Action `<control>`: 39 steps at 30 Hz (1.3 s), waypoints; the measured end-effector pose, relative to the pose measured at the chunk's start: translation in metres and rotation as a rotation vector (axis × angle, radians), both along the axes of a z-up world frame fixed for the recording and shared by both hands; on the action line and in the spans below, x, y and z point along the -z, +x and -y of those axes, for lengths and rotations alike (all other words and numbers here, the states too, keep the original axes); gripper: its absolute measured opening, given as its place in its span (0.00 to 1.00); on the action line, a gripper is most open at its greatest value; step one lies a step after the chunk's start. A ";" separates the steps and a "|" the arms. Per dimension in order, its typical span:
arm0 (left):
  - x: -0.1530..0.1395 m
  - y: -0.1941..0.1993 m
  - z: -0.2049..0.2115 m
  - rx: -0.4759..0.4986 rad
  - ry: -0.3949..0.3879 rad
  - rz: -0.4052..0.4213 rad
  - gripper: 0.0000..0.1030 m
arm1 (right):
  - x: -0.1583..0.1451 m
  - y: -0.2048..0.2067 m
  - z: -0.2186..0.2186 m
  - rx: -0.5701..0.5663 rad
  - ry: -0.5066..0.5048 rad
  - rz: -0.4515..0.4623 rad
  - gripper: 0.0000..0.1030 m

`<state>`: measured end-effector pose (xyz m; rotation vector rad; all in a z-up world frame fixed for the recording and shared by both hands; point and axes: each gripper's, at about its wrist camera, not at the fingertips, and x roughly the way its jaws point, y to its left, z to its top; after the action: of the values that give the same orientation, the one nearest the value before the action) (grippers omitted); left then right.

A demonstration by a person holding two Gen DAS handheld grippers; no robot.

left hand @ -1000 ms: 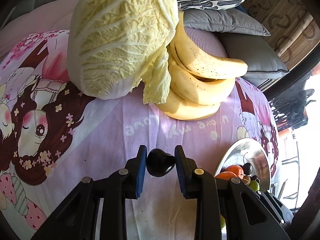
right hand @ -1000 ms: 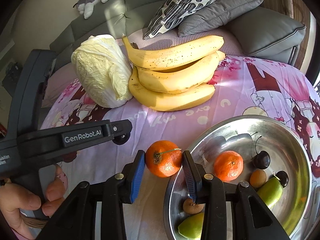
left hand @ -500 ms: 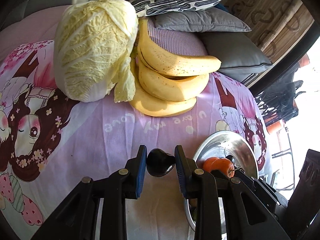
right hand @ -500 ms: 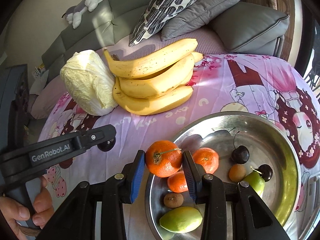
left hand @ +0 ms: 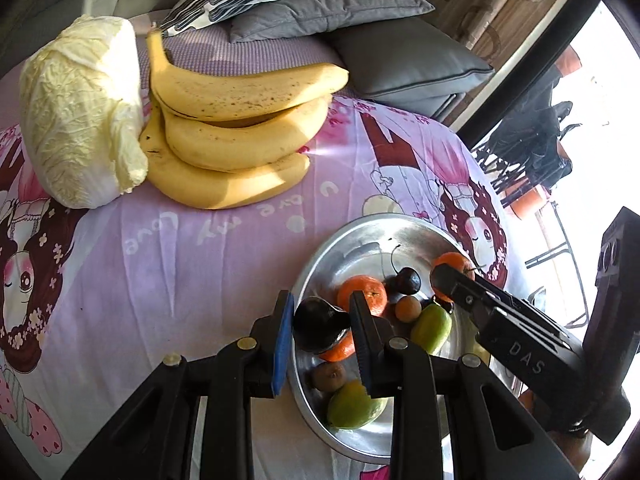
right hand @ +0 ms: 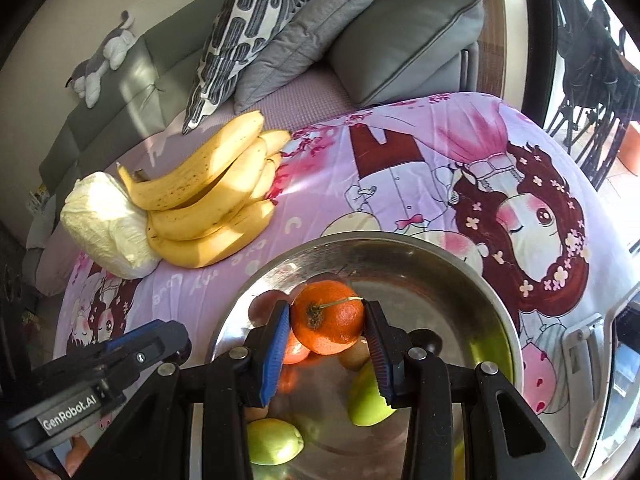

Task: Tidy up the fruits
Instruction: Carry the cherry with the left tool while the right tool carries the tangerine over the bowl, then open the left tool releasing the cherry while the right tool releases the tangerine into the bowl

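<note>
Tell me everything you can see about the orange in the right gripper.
The orange is round, bright and glossy, its dimpled peel sunlit, with a brown stem scar and a thin stalk facing the camera. The right gripper pinches it on both sides. It hangs above the steel bowl, over other fruit; whether it touches any is unclear.

Yellow bananas (left hand: 240, 120), orange tangerine (right hand: 328, 318), pink cartoon-print cloth (left hand: 180, 248)

Living room — sofa (right hand: 120, 92), cushions (right hand: 304, 44), cartoon tablecloth (right hand: 400, 184).
</note>
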<state>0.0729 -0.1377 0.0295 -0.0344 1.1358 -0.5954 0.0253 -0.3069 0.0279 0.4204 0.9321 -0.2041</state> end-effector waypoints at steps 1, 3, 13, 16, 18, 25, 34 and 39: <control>0.000 -0.003 0.004 0.015 0.002 0.001 0.29 | 0.000 -0.001 0.004 0.010 0.002 0.000 0.39; 0.000 -0.009 0.014 0.046 0.008 0.002 0.29 | 0.001 -0.002 0.010 0.029 0.000 -0.006 0.39; 0.010 -0.027 0.041 0.128 0.058 0.006 0.29 | 0.016 0.000 0.023 0.060 0.012 -0.056 0.40; 0.012 -0.028 0.046 0.138 0.067 0.005 0.29 | 0.018 0.001 0.022 0.059 0.014 -0.064 0.40; 0.015 -0.028 0.047 0.140 0.074 0.001 0.29 | 0.019 0.002 0.021 0.057 0.013 -0.068 0.40; 0.020 -0.029 0.051 0.149 0.092 -0.009 0.29 | 0.025 0.005 0.019 0.052 -0.001 -0.090 0.40; 0.023 -0.028 0.051 0.142 0.103 -0.018 0.29 | 0.025 0.007 0.015 0.036 -0.016 -0.097 0.40; 0.023 -0.028 0.051 0.140 0.103 -0.021 0.29 | 0.025 0.007 0.013 0.036 -0.031 -0.102 0.40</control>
<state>0.0446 -0.1886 0.0065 0.1285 1.1949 -0.6610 0.0321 -0.3202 0.0029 0.4012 1.0209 -0.2743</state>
